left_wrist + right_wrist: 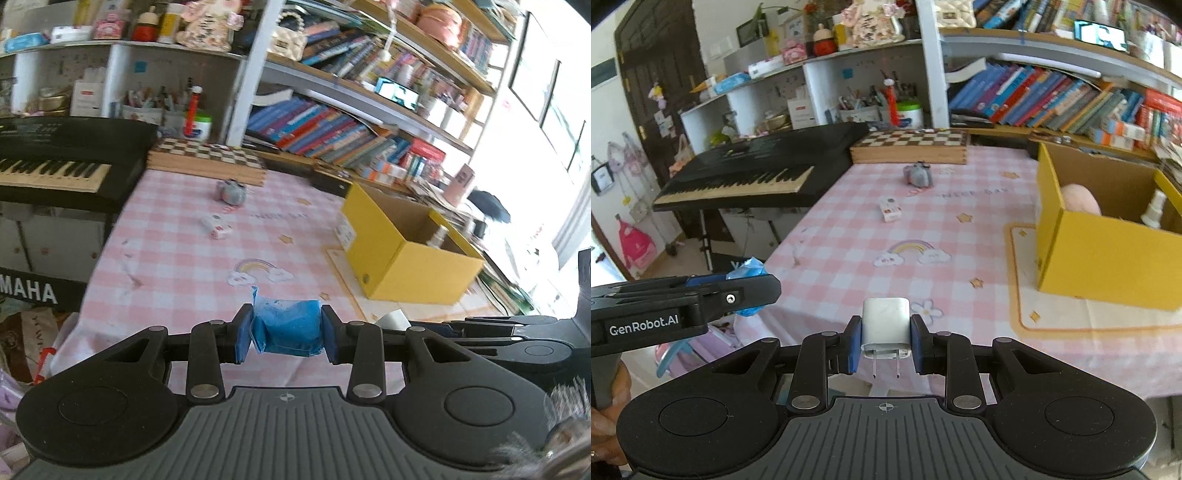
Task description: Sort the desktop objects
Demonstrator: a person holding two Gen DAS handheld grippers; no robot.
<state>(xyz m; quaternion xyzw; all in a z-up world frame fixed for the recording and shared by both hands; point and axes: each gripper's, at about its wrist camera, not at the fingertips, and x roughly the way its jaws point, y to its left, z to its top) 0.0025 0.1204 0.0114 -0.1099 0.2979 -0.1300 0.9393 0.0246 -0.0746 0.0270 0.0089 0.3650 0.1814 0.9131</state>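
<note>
The left gripper (287, 334) is clamping its jaws on a blue packet (290, 328) above the near edge of the pink checked worktop (177, 258). The right gripper (885, 341) is pinching a white plug adapter (886, 328) (prongs pointing back at the camera). The yellow box (1100, 254) is sitting open on the worktop, well apart from both.

Between the left gripper's (287, 334) blue pads (243, 338) sits a blue packet (290, 328). The right gripper (885, 345) holds a white charger (886, 326). Ahead, a pink-white checked cloth (960, 258) and, to the right, a yellow box (1100, 258).
</note>
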